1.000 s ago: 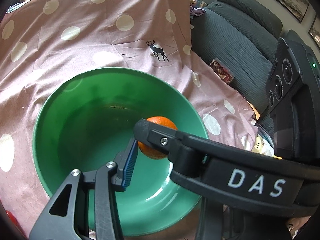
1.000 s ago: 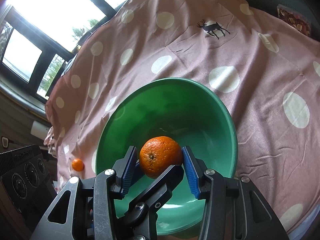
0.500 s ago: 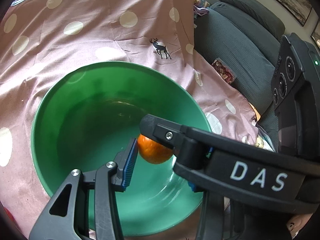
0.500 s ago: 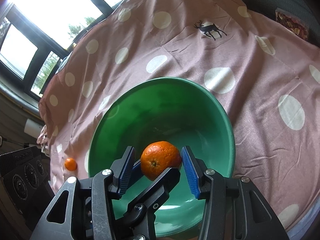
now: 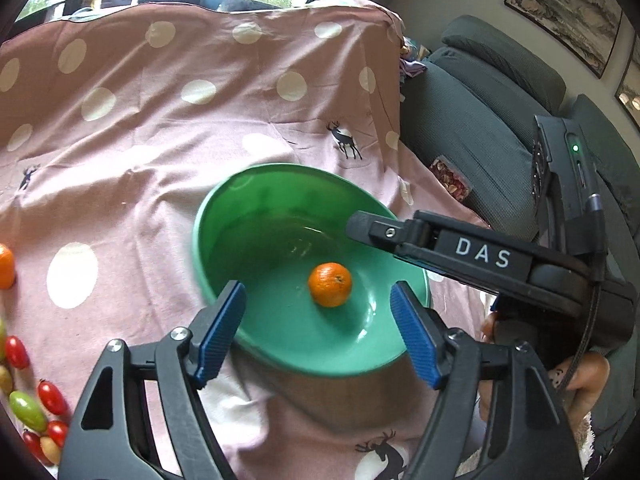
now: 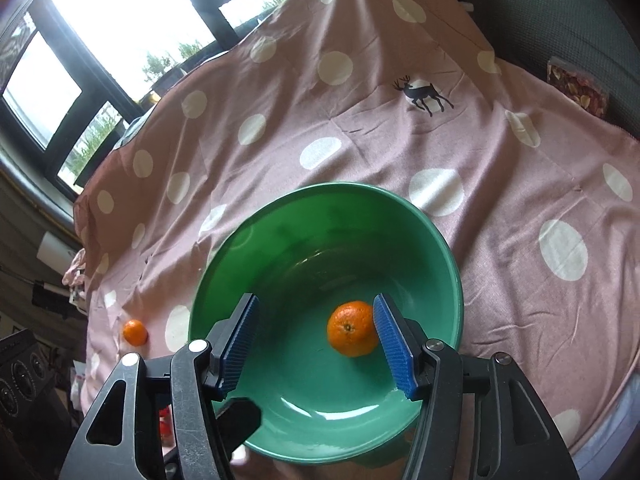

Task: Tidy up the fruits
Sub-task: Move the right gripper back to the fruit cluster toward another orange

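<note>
An orange [image 6: 352, 334] is lying on the floor of a green bowl [image 6: 240, 236], toward the side nearest the cameras, and nothing is gripping it. The right claw [image 6: 316, 344] is hanging over the bowl with its blue pads spread wide; the right-hand pad is sitting just beside the fruit, though whether it is touching I cannot tell. That wide spread over the bowl is reading as a release: the fruit is where it belongs, so the claw has no reason to be pinching.

The left claw [image 5: 318, 330] is also standing wide with nothing between its pads, looking down at the same bowl from the near side.

The bowl is resting on a pink spotted cloth [image 5: 160, 128] that is covering the counter. A second orange [image 6: 135, 332] is waiting on the cloth to the bowl's left, and small red and green tomatoes [image 5: 36, 400] are lying further along in the left view, likely the next to be sorted.

The fruit is nearly round, so it has no real long axis; its stem dimple is facing up toward the right camera.
</note>
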`<state>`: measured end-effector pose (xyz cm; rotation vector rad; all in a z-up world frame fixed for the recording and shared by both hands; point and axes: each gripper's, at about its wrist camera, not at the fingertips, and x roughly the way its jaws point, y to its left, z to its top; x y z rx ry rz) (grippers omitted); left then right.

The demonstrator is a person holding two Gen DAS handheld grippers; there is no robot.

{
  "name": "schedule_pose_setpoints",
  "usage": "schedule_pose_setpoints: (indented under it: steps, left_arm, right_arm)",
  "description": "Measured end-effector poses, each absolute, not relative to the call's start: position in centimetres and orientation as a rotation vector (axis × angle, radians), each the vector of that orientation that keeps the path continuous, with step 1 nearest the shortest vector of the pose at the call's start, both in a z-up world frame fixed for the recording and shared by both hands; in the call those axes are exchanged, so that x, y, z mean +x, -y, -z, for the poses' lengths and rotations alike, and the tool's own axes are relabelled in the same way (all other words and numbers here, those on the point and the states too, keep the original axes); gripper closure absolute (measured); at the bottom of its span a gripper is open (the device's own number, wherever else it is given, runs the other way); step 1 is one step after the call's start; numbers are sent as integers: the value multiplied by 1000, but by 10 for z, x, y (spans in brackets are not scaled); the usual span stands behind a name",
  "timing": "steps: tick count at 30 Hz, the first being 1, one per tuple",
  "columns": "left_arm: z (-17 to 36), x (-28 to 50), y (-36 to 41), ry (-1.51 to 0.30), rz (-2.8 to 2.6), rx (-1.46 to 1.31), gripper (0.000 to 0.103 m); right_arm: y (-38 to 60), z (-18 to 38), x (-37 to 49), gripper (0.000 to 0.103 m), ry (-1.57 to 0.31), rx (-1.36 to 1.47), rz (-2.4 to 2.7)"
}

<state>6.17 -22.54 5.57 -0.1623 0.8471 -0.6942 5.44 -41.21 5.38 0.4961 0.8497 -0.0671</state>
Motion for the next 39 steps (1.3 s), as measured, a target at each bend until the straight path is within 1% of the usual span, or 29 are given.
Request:
schedule_pose_setpoints:
  steps: [2, 3, 4, 9, 11, 13, 15, 19, 22, 26, 30, 33, 37, 38, 39]
  left_arm:
    - [-60, 58, 202, -828, 654, -180, 22]
    - [-62, 55, 190, -818, 630, -187, 18]
    - [-64, 54, 178, -812, 602, -192, 16]
    - [-72, 49, 112, -787, 442, -203, 15]
    - [-73, 45, 82, -764, 361, -211, 11]
    - [-68, 41, 54, -733, 283, -242, 5]
    - [-60, 40, 29, -722, 231, -288, 4]
    - [-44, 48, -10, -771, 120, -359, 4]
    - [-39, 48, -27, -767, 23, -342, 4]
    - [-29, 54, -45, -813, -3, -364, 4]
    - [-22, 59, -53, -856, -24, -361, 4]
    - [-19, 60, -57, -875, -56, -338, 4]
    - [-12, 64, -60, -899, -69, -333, 4]
    - [-10, 65, -60, -906, -69, -332, 4]
    - [-10, 65, -60, -909, -69, -331, 5]
  right_arm:
    - [405, -58, 53, 41, -838, 473, 71]
    - [401, -61, 52, 36, -830, 462, 71]
    - [397, -63, 51, 31, -822, 450, 71]
    - [372, -73, 51, 30, -796, 369, 66]
    - [362, -75, 51, 30, -788, 347, 59]
    - [350, -77, 52, 28, -782, 322, 47]
    - [337, -78, 52, 25, -776, 294, 36]
    - [306, -74, 54, 25, -783, 241, -15]
    - [283, -71, 53, 25, -778, 215, -61]
    - [252, -71, 60, 25, -760, 196, -130]
    - [212, -62, 91, 25, -857, 220, -242]
    - [178, -47, 120, 25, -969, 251, -335]
    - [133, -27, 157, 25, -1069, 258, -409]
    - [124, -21, 166, 26, -1088, 258, -413]
    - [117, -15, 174, 31, -1105, 259, -401]
